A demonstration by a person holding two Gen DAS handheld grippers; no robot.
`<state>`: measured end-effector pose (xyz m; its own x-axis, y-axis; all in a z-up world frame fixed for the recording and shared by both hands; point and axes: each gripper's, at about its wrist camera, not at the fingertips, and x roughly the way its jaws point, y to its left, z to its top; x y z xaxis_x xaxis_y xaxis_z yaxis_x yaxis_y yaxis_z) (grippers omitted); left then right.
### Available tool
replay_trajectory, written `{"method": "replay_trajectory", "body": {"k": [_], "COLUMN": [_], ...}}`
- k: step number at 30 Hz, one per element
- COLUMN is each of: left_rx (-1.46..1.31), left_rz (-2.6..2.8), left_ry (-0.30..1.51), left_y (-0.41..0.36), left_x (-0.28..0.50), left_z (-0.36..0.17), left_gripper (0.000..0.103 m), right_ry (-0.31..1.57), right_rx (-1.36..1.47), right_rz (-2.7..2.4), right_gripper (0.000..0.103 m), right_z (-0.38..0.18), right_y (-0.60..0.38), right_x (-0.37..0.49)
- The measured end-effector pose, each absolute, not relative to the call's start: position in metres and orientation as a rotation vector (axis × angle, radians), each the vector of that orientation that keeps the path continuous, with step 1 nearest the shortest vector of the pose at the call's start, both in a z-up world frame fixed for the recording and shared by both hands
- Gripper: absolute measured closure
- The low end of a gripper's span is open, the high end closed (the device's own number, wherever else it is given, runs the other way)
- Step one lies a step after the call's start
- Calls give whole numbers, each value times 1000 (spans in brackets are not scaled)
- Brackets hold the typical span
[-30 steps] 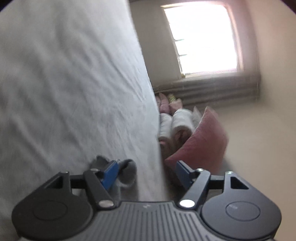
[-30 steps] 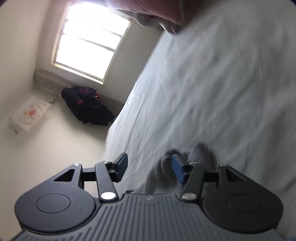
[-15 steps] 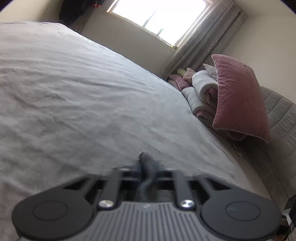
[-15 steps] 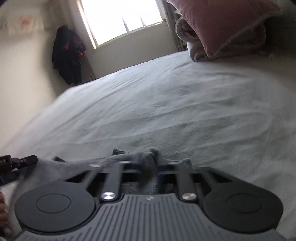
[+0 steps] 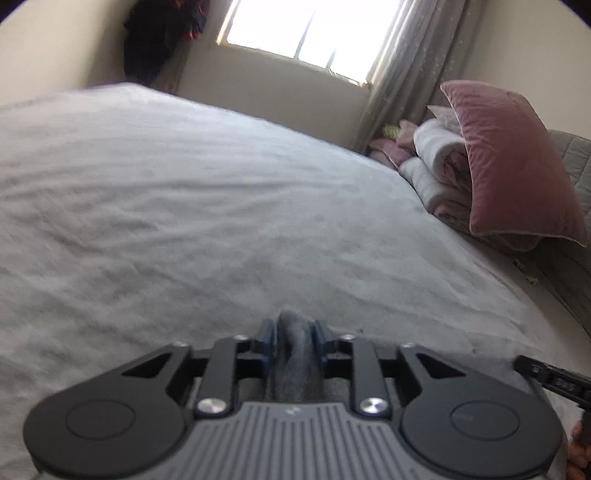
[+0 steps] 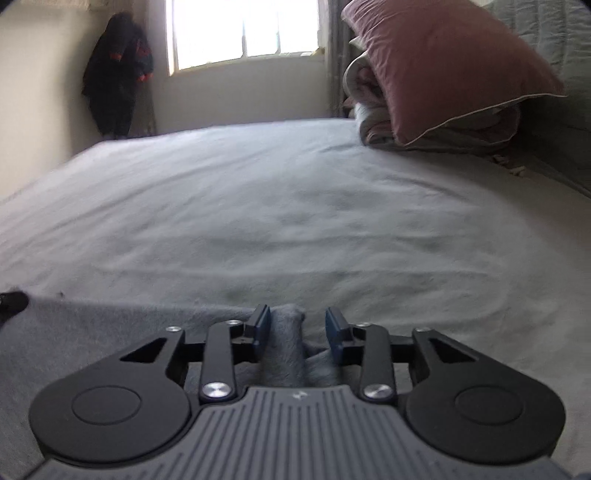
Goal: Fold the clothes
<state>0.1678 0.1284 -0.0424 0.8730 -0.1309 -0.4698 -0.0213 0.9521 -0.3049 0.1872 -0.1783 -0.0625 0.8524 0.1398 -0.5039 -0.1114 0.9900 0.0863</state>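
A: Bedroom, grey bed (image 6: 295, 206) fills both views. Window (image 6: 243, 29) on the far wall, dark jacket (image 6: 118, 81) hanging left of it, curtain (image 5: 399, 66) to its right.

B: Where's your garment?

A: Grey garment (image 6: 110, 325) lies on the bed's near edge, stretched between your two grippers. Left gripper (image 5: 293, 332): jaws pinched tight on a bunched fold of it. Right gripper (image 6: 297, 323): jaws partly apart, a fold of cloth standing between them, touching the left pad, gap on the other side.

B: Anything else on the bed?

A: Pink pillow (image 6: 443, 62) leaning on rolled blankets (image 5: 436, 170) at the bed's head end, well apart from the garment.
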Motion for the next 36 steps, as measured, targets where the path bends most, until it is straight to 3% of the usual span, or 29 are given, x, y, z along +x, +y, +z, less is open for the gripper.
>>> {"method": "replay_trajectory", "body": {"k": [8, 15, 23, 24, 26, 36], "left_rx": [-216, -173, -144, -138, -148, -521], "left_rz": [-108, -117, -128, -116, -77, -119], "left_ry": [487, 556, 551, 558, 582, 775], "left_y": [95, 92, 107, 108, 112, 166], "left_x": [160, 169, 155, 152, 150, 107], "left_z": [-19, -58, -49, -46, -40, -35], "left_gripper": [57, 56, 56, 55, 34, 22], "right_ry": [498, 600, 601, 612, 621, 734], "right_rx": [65, 23, 178, 195, 218, 452], "right_rz": [188, 186, 219, 226, 212, 201], "right_gripper": [59, 57, 58, 58, 52, 43], "right_z": [-40, -66, -63, -61, -53, -33], "right_y": [-163, -142, -199, -204, -212, -256], "right_x": [171, 186, 180, 179, 173, 136]}}
